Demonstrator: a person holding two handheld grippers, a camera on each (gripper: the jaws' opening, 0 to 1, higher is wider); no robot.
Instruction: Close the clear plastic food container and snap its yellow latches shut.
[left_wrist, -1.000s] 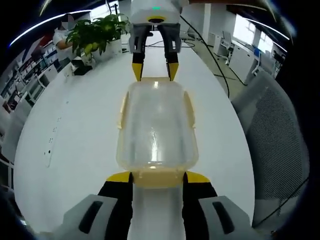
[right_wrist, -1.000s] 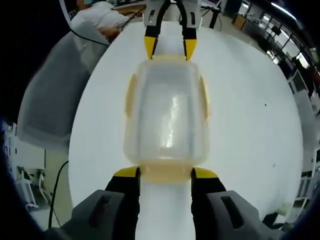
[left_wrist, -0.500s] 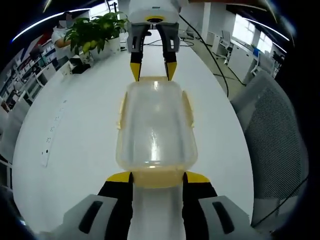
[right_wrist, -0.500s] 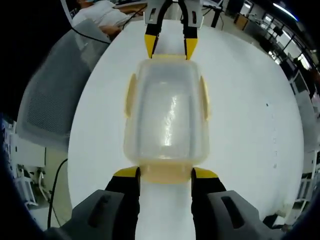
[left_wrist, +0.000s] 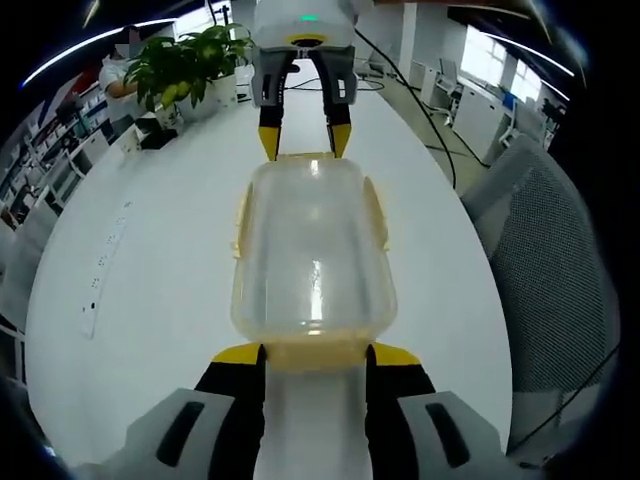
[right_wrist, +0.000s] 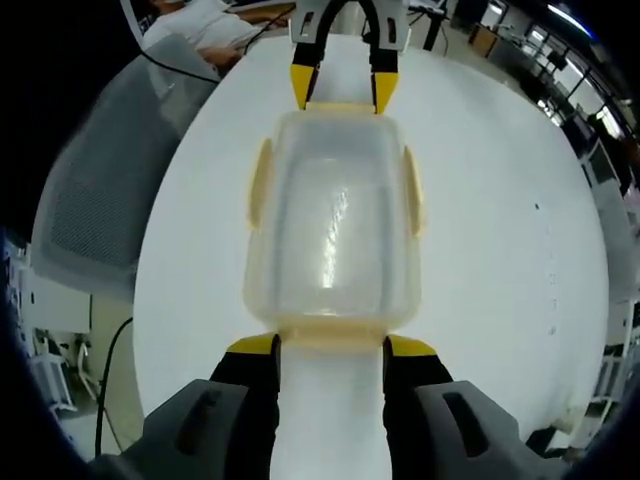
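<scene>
The clear plastic container (left_wrist: 312, 250) with its lid on stretches lengthwise between my two grippers over the white table (left_wrist: 150, 260). My left gripper (left_wrist: 316, 355) has its jaws against both sides of the near yellow end latch (left_wrist: 316, 350). My right gripper (left_wrist: 304, 140) clasps the far end latch the same way. In the right gripper view the container (right_wrist: 332, 220) runs from my right gripper (right_wrist: 330, 347) up to the left gripper (right_wrist: 341, 92). Yellow side latches (right_wrist: 261, 185) lie flat along both long sides.
A potted plant (left_wrist: 190, 65) stands at the table's far end, and a power strip (left_wrist: 98, 285) lies on its left part. A grey mesh chair (left_wrist: 555, 270) sits beside the table; the same chair (right_wrist: 95, 190) and a seated person (right_wrist: 200, 20) show in the right gripper view.
The table and room have shifted slightly in both views while the container kept its place between the jaws. In the right gripper view the container looks a little larger.
</scene>
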